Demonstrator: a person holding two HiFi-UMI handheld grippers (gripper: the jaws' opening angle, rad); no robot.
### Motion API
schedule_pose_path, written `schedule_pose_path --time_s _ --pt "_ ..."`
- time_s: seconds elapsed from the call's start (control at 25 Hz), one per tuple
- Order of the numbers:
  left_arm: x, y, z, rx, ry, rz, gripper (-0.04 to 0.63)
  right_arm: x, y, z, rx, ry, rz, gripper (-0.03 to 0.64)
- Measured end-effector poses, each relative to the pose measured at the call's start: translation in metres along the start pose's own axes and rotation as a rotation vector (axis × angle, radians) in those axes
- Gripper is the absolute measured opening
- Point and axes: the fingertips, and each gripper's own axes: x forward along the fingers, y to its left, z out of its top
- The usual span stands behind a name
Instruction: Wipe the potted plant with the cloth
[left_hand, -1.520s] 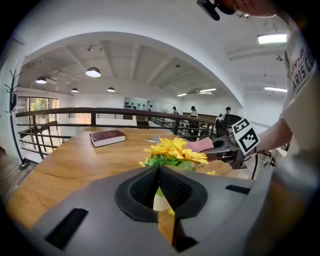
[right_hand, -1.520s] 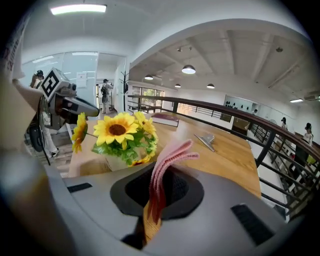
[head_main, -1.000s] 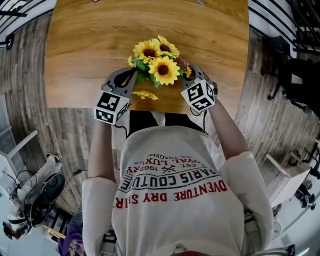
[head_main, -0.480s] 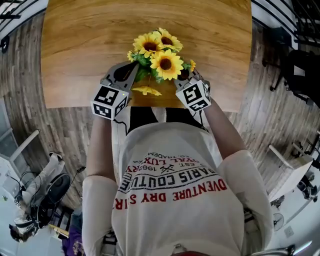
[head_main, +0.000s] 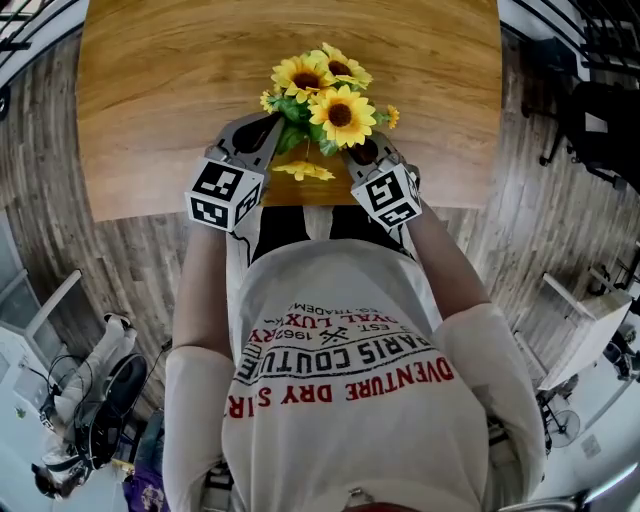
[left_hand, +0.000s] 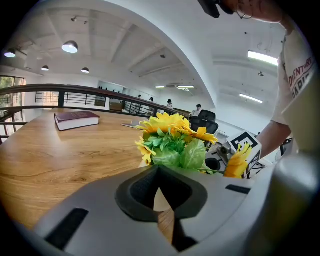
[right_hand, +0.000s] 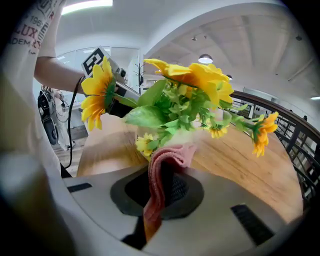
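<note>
Working over wooden table (head_main: 150, 110), spread below and beyond both jaw pairs. Between the two jaw pairs, just ahead of each: potted plant (head_main: 322, 100), upright near the table's near edge, with sunflowers and green leaves on top and pot mostly hidden under foliage. At plant's left side: left gripper (head_main: 262, 138), with jaws together and nothing clamped. Through the notch behind its tips, only a pale sliver, probably the pot, plus table wood. Touching the pot or not, cannot tell. At plant's right side: right gripper (head_main: 362, 152), with jaws clamped on pink cloth (right_hand: 167, 155). Folded end sticking out past the tips, right up at the lower leaves, likely touching but not certain. Far beyond the left jaws, well apart from plant: closed book (left_hand: 76, 119). Progress, as a judgement: mid-wipe or just about to wipe. Cloth already gripped and brought to the foliage. No way to tell which leaves are done, so counting most of the wiping as left: leaves, flower heads, pot. Pose: both hands low and close in front of the torso, flanking the plant, with marker cubes toward the body. Both grippers angled down and inward at the plant. Reads as bracing on the left, wiping on the right.
</note>
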Motion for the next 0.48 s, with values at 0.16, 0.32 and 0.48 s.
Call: schedule_pose_path --time_s 0.16,0.32,0.48 --pt "0.002 0.000 -0.001 0.013 0.005 -0.027 0.015 0.002 0.008 0.002 0.019 0.000 -0.045 0.034" --pt "0.001 -0.001 0.000 0.030 0.012 -0.057 0.015 0.003 0.021 0.011 0.045 -0.031 -0.051 0.034" --pt "0.002 -0.001 -0.001 0.044 0.016 -0.077 0.015 0.009 0.036 0.022 0.058 -0.056 -0.056 0.034"
